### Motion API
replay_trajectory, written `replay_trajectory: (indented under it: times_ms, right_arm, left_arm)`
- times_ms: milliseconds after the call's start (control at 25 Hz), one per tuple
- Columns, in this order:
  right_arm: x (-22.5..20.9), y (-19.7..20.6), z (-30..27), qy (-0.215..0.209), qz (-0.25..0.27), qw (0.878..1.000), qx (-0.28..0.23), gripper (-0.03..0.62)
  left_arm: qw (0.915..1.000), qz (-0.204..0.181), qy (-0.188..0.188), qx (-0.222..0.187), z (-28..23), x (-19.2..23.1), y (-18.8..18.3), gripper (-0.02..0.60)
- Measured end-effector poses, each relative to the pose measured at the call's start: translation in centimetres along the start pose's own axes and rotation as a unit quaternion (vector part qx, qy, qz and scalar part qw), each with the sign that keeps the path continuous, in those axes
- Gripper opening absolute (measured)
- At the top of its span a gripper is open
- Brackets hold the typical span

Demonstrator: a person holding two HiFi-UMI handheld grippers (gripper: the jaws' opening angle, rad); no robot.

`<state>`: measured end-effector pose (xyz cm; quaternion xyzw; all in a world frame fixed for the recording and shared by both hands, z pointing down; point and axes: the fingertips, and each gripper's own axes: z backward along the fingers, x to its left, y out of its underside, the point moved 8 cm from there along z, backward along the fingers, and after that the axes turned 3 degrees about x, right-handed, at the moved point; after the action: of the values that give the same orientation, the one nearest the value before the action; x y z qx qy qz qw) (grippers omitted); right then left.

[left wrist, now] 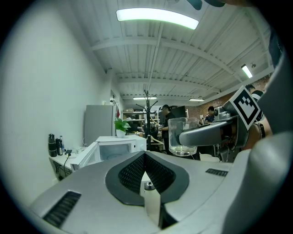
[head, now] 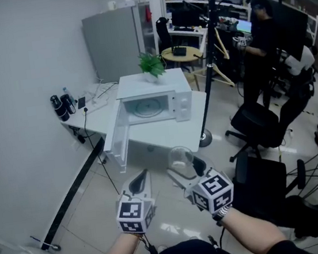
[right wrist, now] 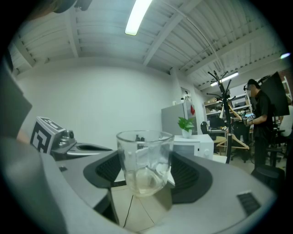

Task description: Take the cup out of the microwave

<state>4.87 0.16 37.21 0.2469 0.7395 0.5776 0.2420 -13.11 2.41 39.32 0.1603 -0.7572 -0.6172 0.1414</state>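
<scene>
Glass, clear and smooth, faceted toward its thick base — the cup [right wrist: 145, 160] stands upright between the ribbed black pads of the right gripper [head: 184, 165], which pinch its sides. It is held in the air, well apart from the boxy white microwave [head: 153, 104], whose door [head: 117, 140] stands wide open on the white table [head: 166, 137]. The left gripper [left wrist: 145, 156] hovers just beside, empty — its textured pads pressed together in a narrow V.

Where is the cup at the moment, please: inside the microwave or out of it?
Out. The clear cup sits upright between the right gripper's jaws, away from the microwave, whose door hangs open.
</scene>
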Motion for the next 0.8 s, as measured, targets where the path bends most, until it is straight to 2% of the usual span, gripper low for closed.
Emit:
replay_trajectory:
  times_ms: [800]
  right_arm:
    - [-0.61, -0.63, -0.4, 0.003, -0.01, 1.0, -0.021, 0.363]
  left_arm:
    - [1.0, -0.001, 0.003, -0.008, -0.59, 0.03, -0.89, 0.0]
